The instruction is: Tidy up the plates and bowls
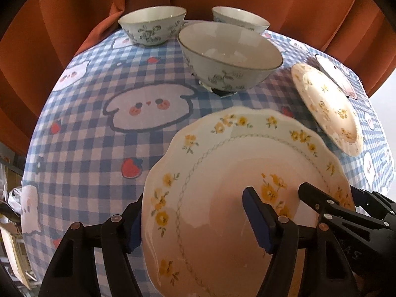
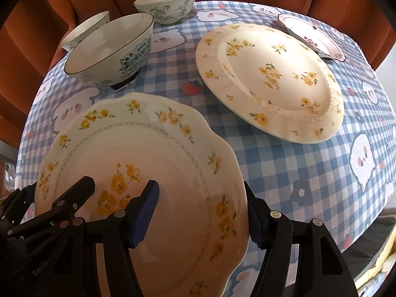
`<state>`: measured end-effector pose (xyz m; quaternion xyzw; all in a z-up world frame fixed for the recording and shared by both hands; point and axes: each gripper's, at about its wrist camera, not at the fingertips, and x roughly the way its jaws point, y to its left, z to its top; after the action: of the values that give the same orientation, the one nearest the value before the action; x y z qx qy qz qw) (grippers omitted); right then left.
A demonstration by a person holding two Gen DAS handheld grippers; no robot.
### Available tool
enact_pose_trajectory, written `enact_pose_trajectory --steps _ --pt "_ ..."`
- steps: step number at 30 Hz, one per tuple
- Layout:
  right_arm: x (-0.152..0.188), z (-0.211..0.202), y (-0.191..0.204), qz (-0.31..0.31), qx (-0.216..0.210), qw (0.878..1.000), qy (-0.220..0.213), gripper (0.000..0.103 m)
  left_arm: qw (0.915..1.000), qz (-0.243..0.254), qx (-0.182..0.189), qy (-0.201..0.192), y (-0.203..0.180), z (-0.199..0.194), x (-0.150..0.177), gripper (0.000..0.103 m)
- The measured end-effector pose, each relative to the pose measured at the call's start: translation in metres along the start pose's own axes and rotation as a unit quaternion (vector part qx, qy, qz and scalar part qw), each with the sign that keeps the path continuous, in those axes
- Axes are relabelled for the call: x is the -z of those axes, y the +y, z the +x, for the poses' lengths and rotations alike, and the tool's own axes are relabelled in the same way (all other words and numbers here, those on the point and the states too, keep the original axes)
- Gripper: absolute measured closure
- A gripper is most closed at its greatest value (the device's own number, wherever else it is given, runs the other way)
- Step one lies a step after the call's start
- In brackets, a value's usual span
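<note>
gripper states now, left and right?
Left gripper: closed on the scalloped plate, left rim.
Right gripper: closed on the same plate, right rim.

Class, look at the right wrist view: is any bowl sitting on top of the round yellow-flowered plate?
No. The round plate is bare, and the three bowls stand on the checked tablecloth to its left.

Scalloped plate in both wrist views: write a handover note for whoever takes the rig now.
Left hand-held gripper: clamped on the scalloped plate, at its left rim.
Right hand-held gripper: clamped on its right rim.
Elsewhere on the checked tablecloth: round floral plate, small pink-rimmed plate, three bowls unstacked.
Done: nothing stacked.
Left: stack the plates, nest the bowls.
</note>
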<state>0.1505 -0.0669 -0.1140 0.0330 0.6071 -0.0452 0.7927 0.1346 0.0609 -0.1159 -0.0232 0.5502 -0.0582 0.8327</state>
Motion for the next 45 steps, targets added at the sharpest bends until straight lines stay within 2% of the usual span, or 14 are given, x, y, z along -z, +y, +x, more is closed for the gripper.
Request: enact_pose_trajectory --steps 11,21,32,45 --pt "0.001 -0.037 0.002 0.012 0.008 0.999 -0.029 0.035 0.9995 0.019 0.01 -0.024 -0.006 -0.027 -0.006 0.031" --pt "0.001 -0.05 -0.027 0.02 0.003 0.998 -0.059 0.035 0.9983 0.026 0.002 -0.052 -0.041 -0.031 -0.007 0.031" --pt "-0.014 -0.056 -0.088 -0.007 -0.023 0.997 -0.07 0.035 0.9978 0.001 -0.021 -0.062 -0.105 -0.031 -0.014 0.031" --pt "-0.034 -0.06 -0.181 -0.012 -0.018 0.997 -0.076 0.035 0.9974 -0.002 -0.015 -0.071 -0.191 -0.012 -0.023 0.031"
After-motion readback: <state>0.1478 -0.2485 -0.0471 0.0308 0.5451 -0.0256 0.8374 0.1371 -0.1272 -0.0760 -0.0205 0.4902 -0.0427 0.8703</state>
